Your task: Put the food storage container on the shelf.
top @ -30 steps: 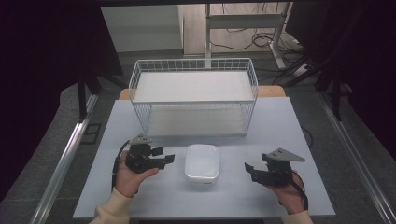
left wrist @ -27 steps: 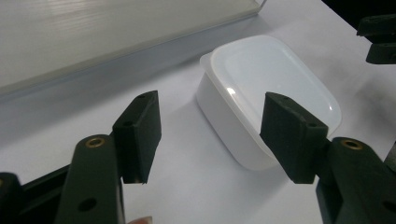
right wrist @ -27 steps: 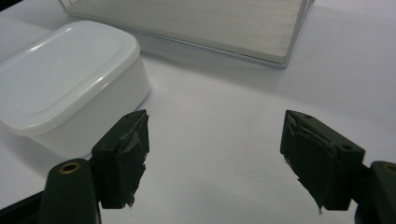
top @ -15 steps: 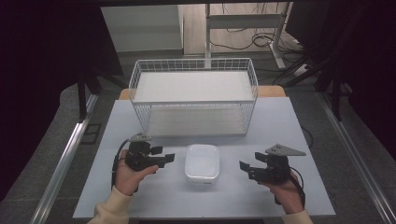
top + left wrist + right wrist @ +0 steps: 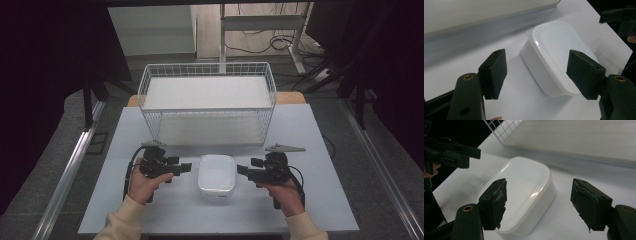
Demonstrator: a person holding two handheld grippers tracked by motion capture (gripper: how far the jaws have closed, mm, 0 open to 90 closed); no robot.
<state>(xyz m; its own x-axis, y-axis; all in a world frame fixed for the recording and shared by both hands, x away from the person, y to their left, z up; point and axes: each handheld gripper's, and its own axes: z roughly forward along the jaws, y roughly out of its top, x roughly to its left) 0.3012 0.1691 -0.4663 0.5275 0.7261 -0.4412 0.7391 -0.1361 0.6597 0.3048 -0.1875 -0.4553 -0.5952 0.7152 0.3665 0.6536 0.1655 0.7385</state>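
Over the last second the right gripper (image 5: 246, 170) has slid in across the pale grey worktop (image 5: 165, 215) toward the white rounded-rectangular lidded plastic tub (image 5: 217, 175), and now sits just beside its right side, while the left gripper (image 5: 186, 167) has barely shifted and waits just off the tub's left side. Left jaws have just been opening and stand wide apart; in the left gripper view the tub (image 5: 554, 55) lies ahead of them, not pressed by either pad. Right jaws have just been closing a little, yet they are apart too (the tub (image 5: 521, 195) shows beyond the gap in the right gripper view, untouched). Lying flat near the worktop's front edge, the tub is between the two grippers. Behind it, well apart, stands a white wire-mesh basket (image 5: 150, 90) with a white board inside
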